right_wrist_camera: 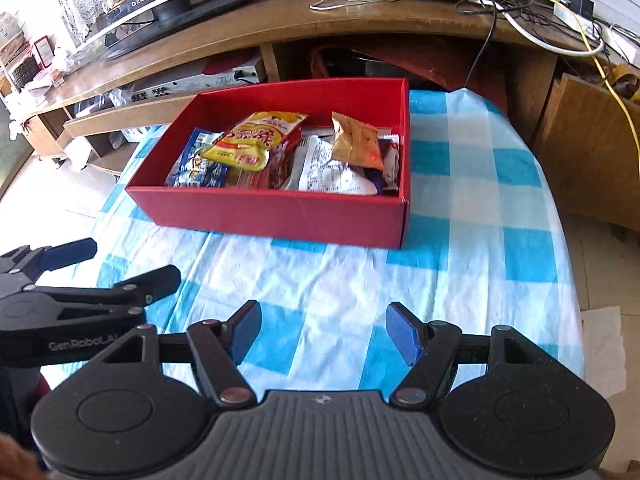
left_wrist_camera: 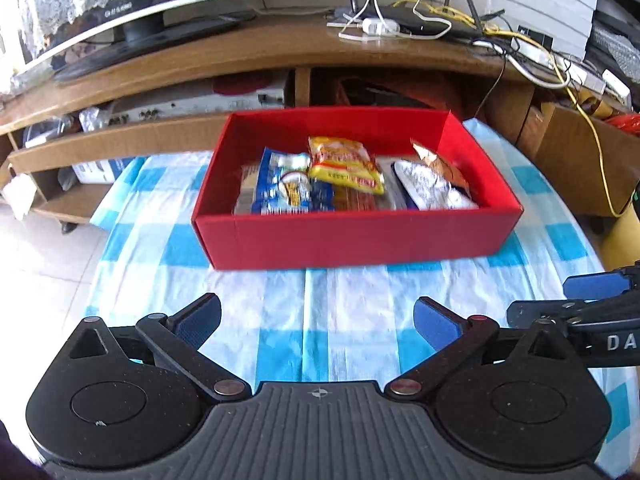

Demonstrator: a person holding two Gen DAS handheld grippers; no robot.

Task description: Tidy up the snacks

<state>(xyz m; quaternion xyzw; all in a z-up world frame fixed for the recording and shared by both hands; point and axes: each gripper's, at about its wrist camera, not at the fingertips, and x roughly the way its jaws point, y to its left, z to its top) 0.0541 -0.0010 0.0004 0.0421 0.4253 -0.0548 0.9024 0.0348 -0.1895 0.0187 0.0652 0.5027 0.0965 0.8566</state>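
Observation:
A red cardboard box (left_wrist_camera: 352, 236) (right_wrist_camera: 280, 216) sits at the far end of the blue-and-white checked cloth (left_wrist_camera: 260, 300) (right_wrist_camera: 480, 240). Inside lie several snack packets: a yellow one (left_wrist_camera: 344, 164) (right_wrist_camera: 256, 136) on top, a blue one (left_wrist_camera: 284, 184) (right_wrist_camera: 196, 168) at the left, a silvery white one (left_wrist_camera: 428, 186) (right_wrist_camera: 332, 172), and a brown one (left_wrist_camera: 436, 160) (right_wrist_camera: 356, 144) at the right. My left gripper (left_wrist_camera: 316, 308) (right_wrist_camera: 132, 260) hovers over the cloth short of the box, open wide and empty. My right gripper (right_wrist_camera: 323, 312) (left_wrist_camera: 548, 298) is beside it, open and empty.
Behind the table runs a wooden TV stand (left_wrist_camera: 240, 52) with a television (left_wrist_camera: 120, 12), a router (left_wrist_camera: 420, 24) and tangled cables (right_wrist_camera: 560, 4). Shelves below hold electronics. Pale floor (left_wrist_camera: 40, 260) shows past the cloth's left edge, and a cardboard box (left_wrist_camera: 580, 160) stands at the right.

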